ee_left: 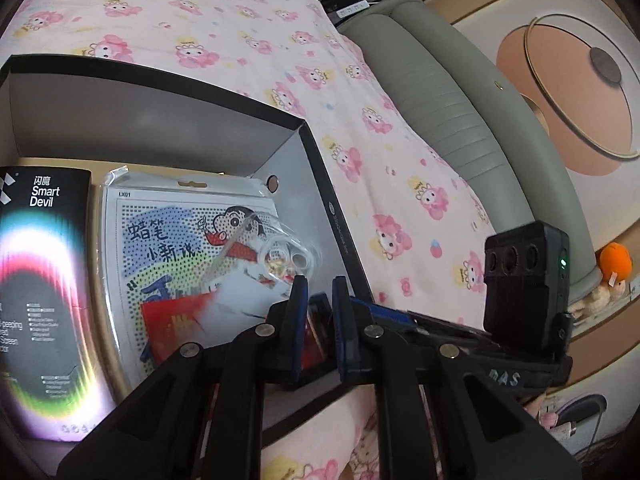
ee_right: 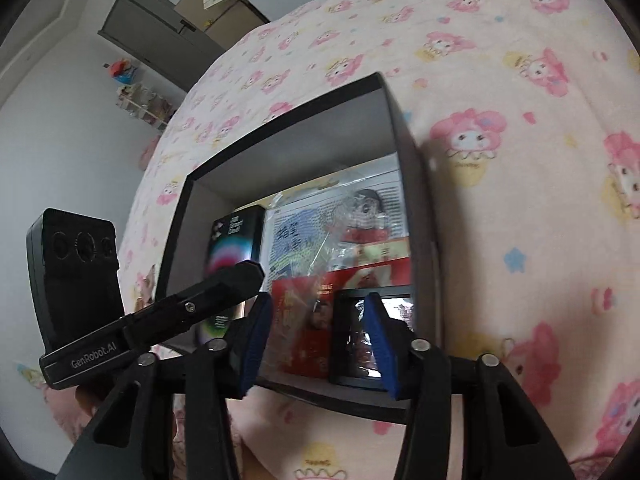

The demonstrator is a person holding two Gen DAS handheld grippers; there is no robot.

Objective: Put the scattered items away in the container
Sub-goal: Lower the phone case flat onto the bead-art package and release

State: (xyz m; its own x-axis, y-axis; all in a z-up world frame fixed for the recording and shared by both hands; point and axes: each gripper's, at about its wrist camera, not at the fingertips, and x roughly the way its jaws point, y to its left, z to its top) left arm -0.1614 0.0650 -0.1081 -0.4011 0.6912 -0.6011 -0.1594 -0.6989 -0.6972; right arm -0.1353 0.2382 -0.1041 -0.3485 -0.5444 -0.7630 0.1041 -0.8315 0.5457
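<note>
A black cardboard box (ee_left: 320,184) with pale grey inner walls sits on a bed covered by a pink cartoon-print sheet (ee_left: 248,48). In the left wrist view it fills the 9 o'clock half of the frame; in the right wrist view it lies at centre.

Inside, flat on the bottom, lie a black "Smart Devil" package (ee_left: 44,280) with a rainbow ring at the 9 o'clock side, a bagged dotted cartoon sheet (ee_left: 176,240) beside it, and a clear bag of small round pieces (ee_left: 280,258) on top of that sheet. A red printed packet (ee_right: 308,320) lies toward the near wall, and a small black-framed picture (ee_right: 356,340) stands in the near corner at 5 o'clock of the box.

The left gripper (ee_left: 318,300) hangs over the box's near corner, its blue-padded fingers (ee_left: 298,320) drawn nearly together; a sliver of dark and red shows in the narrow gap, but whether they pinch anything cannot be told.

The right gripper (ee_right: 316,344) has its fingers (ee_right: 382,344) partly apart over the near wall, nothing pressed between them; the framed picture shows behind the 3 o'clock finger.
</note>
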